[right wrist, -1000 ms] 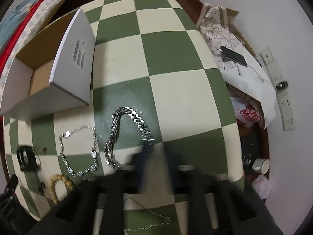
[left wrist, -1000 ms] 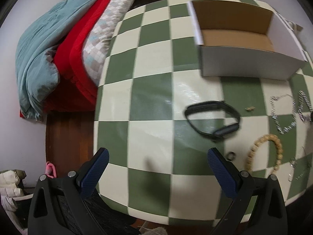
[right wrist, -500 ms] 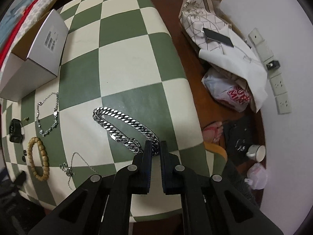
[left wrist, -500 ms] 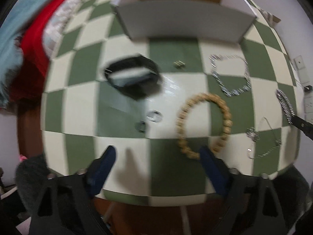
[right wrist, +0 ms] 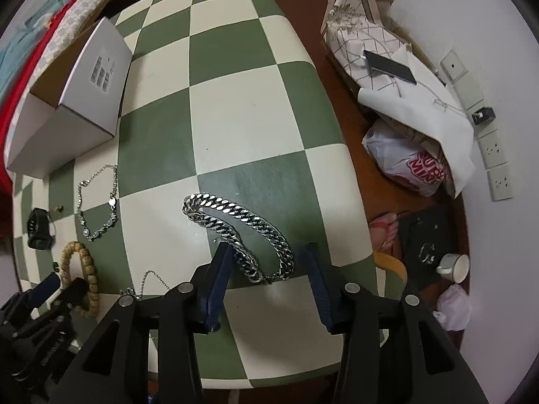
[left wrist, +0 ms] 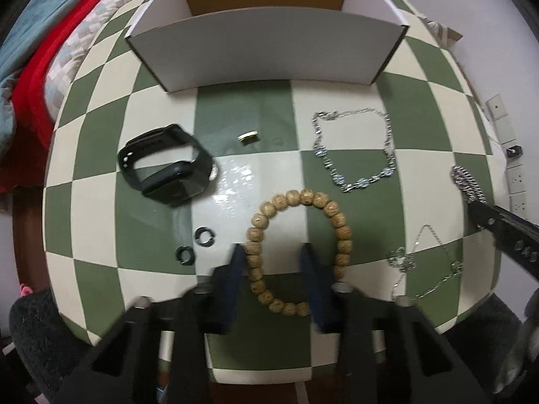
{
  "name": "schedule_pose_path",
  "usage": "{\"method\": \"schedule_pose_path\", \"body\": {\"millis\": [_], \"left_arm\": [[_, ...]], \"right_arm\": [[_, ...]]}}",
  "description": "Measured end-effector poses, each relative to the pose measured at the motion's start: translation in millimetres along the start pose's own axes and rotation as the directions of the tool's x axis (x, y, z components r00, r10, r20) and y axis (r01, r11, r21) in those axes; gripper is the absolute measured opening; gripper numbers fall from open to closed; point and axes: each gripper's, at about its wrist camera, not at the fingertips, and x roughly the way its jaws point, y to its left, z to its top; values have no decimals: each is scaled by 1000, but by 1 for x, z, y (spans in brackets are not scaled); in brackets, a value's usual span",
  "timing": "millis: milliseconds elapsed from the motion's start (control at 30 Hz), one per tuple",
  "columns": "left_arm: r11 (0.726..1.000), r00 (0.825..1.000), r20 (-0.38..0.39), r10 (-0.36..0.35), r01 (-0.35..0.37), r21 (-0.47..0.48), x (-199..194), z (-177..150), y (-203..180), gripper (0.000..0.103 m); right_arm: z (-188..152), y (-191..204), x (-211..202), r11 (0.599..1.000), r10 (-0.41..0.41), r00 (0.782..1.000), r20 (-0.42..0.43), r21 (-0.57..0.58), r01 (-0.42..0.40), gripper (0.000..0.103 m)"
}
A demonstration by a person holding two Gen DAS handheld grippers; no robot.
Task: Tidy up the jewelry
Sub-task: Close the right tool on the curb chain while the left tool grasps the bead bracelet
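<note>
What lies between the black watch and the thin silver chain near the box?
In the left wrist view, a small gold clasp-like piece lies alone on the table between the black watch and the thin silver chain.

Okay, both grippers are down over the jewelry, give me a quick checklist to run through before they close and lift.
1. Left gripper open: ok, and its fingers straddle the left side of the bead bracelet.
2. Right gripper open: ok, with the near end of the heavy chain between its fingers.
3. Fingers low enough to pinch: cannot tell from these views.
4. Box open to receive items: ok; its floor is hidden from here.
5. Neighbors out of the way: ok; the thin necklace and two small black rings lie apart from the beads.
6. Grippers apart from each other: ok.
</note>
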Motion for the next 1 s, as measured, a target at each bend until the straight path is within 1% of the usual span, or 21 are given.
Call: {"method": "schedule_pose_path", "body": {"millis": [33,67,100,133,167,300,367,433,467,567,633,700,833,1000], "left_arm": [[1000,1000,8,9,-9,12,-1,-1,-2,9],[1000,1000,11,18,-18,20,-2,-2,-3,7],[999,999,19,31,-31,30,-3,-3,-4,7],[999,999,23,38,-39,32,-4,-3,-4,7],[998,998,31,47,-48,34,-5,-5,-3,7],[996,996,58,69,-72,48,-17,-7,2,6],[996,995,73,71,-74,48,-21,-7,-1,6],[995,992,104,77,-83,52,-29,-8,0,6],[995,990,117,79,-86,55,-31,2,-8,6],[994,984,158,77,-89,64,-48,4,-11,6],[994,979,188,78,-92,67,-60,6,-12,6],[993,974,213,79,-95,66,-65,12,-18,6],[994,962,263,78,-96,56,-85,21,-17,6],[995,944,322,75,-92,39,-110,31,-7,6]], "right_arm": [[-1,4,0,1000,-26,1000,6,-15,26,46],[-1,5,0,999,-34,999,13,-22,35,44],[-1,6,-1,999,-30,999,23,-26,30,34],[-2,9,-2,999,-36,999,31,-32,37,18],[-1,10,-3,999,-37,999,32,-34,38,13],[-1,10,-2,999,-44,998,39,-31,45,11],[-3,6,-7,1000,-21,998,60,-15,22,7],[-4,1,-15,1000,8,997,81,11,-8,7],[-4,0,-17,1000,15,996,88,18,-16,7],[-7,-1,-33,998,47,991,124,33,-51,7],[-8,-1,-43,997,64,987,146,41,-70,7],[-8,2,-54,996,71,983,166,36,-79,7],[-7,12,-76,996,85,974,209,16,-90,7],[-4,26,-106,994,112,959,260,-12,-113,7]]}}
